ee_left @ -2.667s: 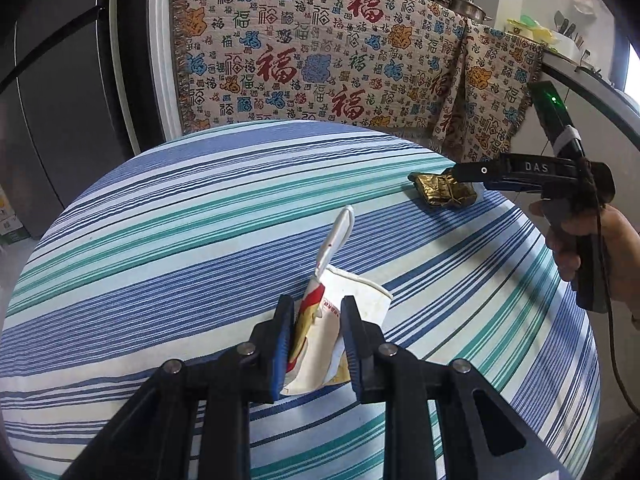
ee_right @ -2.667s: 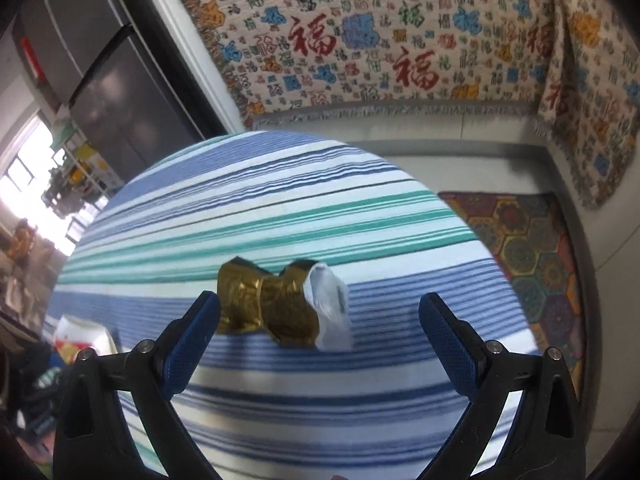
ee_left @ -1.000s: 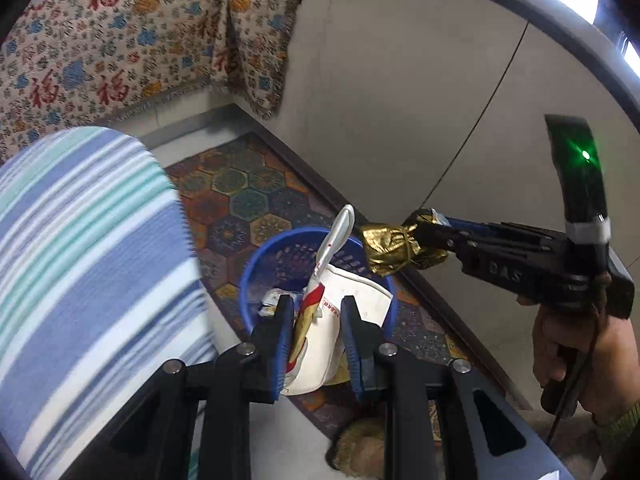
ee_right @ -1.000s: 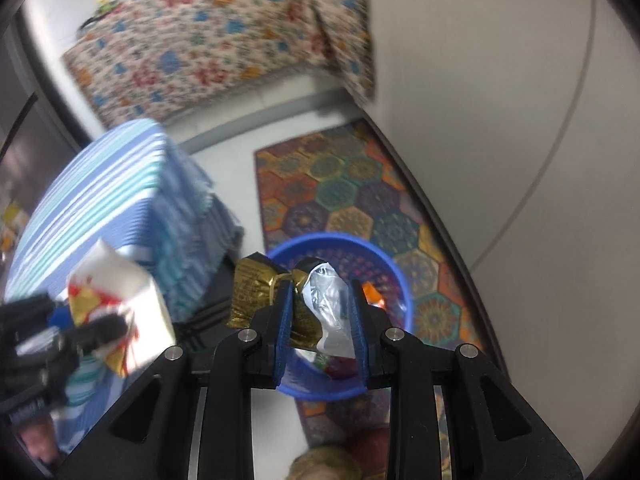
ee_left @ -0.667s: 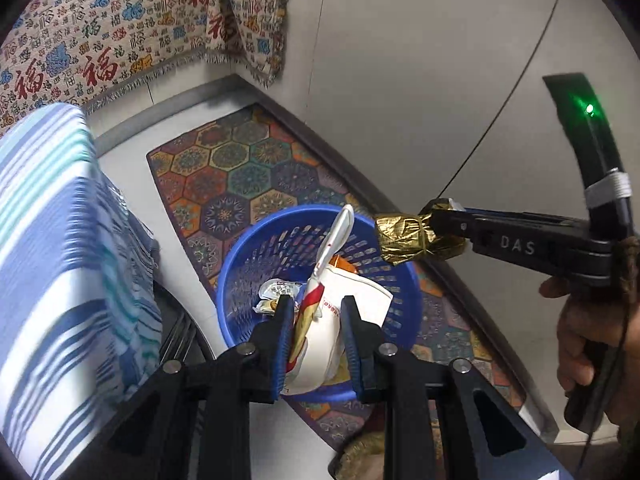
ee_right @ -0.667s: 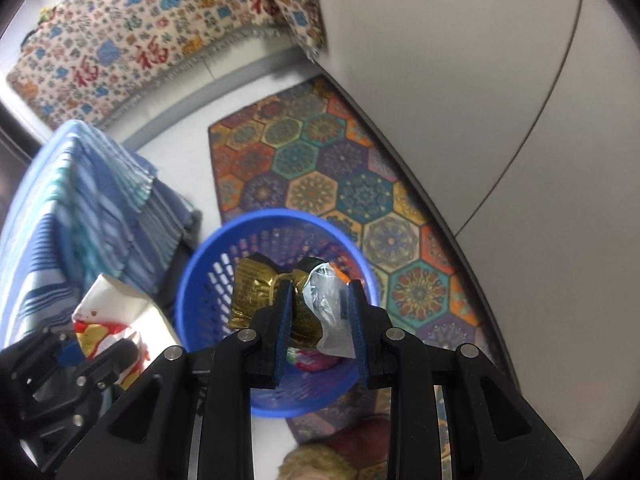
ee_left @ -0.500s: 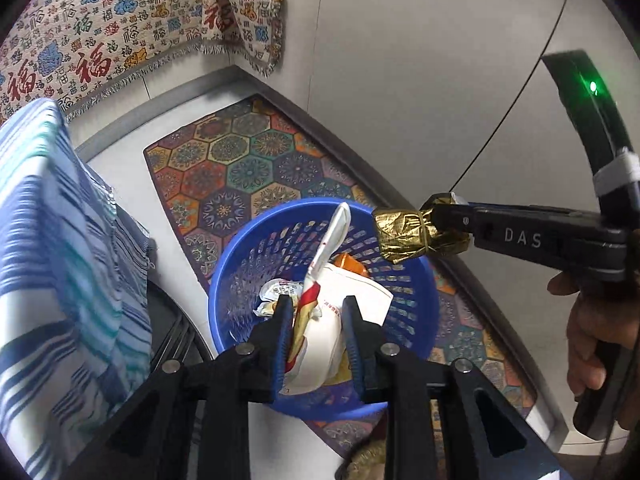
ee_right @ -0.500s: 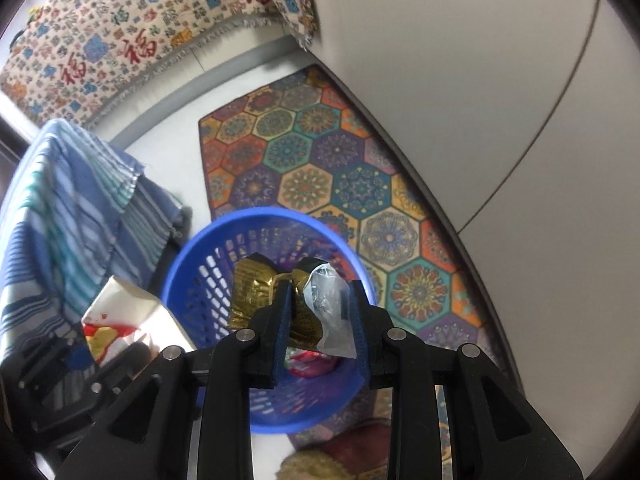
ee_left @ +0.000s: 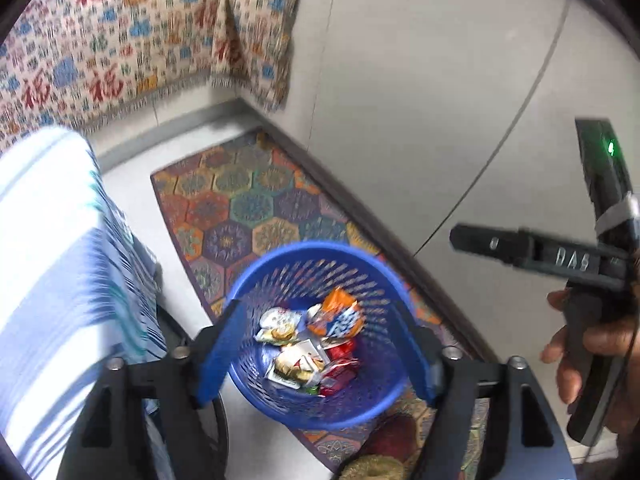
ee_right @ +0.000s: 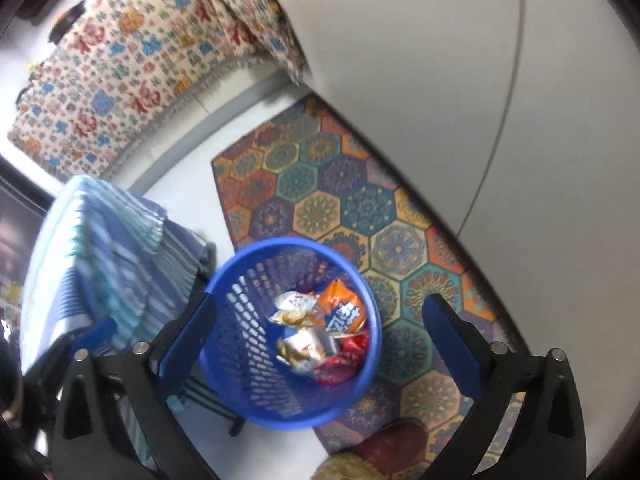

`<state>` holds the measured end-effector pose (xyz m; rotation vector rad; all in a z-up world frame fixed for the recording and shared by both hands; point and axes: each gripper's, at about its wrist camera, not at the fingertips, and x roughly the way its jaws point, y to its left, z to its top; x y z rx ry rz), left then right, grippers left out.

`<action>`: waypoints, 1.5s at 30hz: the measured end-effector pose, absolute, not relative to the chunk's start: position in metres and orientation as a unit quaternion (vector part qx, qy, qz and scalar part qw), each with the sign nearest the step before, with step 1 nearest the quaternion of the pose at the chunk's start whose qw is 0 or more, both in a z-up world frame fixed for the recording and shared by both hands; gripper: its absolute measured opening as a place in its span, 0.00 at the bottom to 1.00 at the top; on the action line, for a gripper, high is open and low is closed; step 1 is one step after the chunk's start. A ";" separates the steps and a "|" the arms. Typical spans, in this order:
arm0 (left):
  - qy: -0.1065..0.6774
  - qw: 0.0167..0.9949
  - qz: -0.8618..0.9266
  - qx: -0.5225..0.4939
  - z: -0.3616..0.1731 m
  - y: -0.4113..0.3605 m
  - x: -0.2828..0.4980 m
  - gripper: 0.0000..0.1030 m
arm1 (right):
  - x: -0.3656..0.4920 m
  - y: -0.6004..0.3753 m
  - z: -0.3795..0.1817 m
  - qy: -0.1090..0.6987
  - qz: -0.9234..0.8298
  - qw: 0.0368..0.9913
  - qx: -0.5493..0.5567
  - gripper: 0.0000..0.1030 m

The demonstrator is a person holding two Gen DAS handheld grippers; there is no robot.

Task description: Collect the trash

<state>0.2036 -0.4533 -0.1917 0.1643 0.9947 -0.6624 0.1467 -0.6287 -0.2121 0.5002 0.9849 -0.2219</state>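
A blue plastic basket (ee_left: 372,252) stands on the floor and holds several wrappers (ee_left: 312,344), among them an orange packet (ee_left: 338,314). My left gripper (ee_left: 320,344) is open and empty, right above the basket. My right gripper (ee_right: 316,328) is open and empty above the same basket (ee_right: 240,260), and its side shows at the right of the left wrist view (ee_left: 540,252). The wrappers (ee_right: 320,332) lie at the bottom of the basket.
A table with a blue and green striped cloth (ee_left: 48,264) stands left of the basket. A patterned hexagon rug (ee_right: 360,208) lies under the basket along a grey wall (ee_right: 440,60). A patterned cloth (ee_left: 120,40) hangs at the back.
Both grippers have opened over the basket. The white and red wrapper and the gold wrapper have left the jaws and no longer show between them.
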 end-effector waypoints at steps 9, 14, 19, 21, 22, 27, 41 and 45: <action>0.441 0.846 -0.267 0.137 -0.130 -0.431 0.140 0.94 | 0.049 -0.571 -0.140 0.451 -0.160 0.868 0.132 1.00; 0.409 0.871 -0.209 0.174 -0.108 -0.419 0.103 0.94 | 0.002 -0.545 -0.109 0.414 -0.161 0.887 0.128 1.00; 0.435 0.860 -0.234 0.130 -0.091 -0.402 0.090 0.94 | -0.012 -0.533 -0.097 0.416 -0.135 0.887 0.150 1.00; 0.437 0.857 -0.240 0.128 -0.083 -0.398 0.086 0.94 | -0.016 -0.530 -0.096 0.423 -0.134 0.883 0.154 1.00; 0.437 0.858 -0.236 0.132 -0.081 -0.397 0.085 0.94 | -0.016 -0.528 -0.097 0.429 -0.137 0.880 0.153 1.00; 0.445 0.853 -0.242 0.128 -0.075 -0.393 0.080 0.94 | -0.025 -0.515 -0.092 0.443 -0.143 0.874 0.143 1.00; 0.447 0.854 -0.236 0.123 -0.068 -0.382 0.073 0.94 | -0.031 -0.501 -0.087 0.441 -0.138 0.876 0.137 1.00; 0.449 0.853 -0.234 0.123 -0.068 -0.379 0.073 0.94 | -0.031 -0.500 -0.087 0.441 -0.135 0.877 0.136 1.00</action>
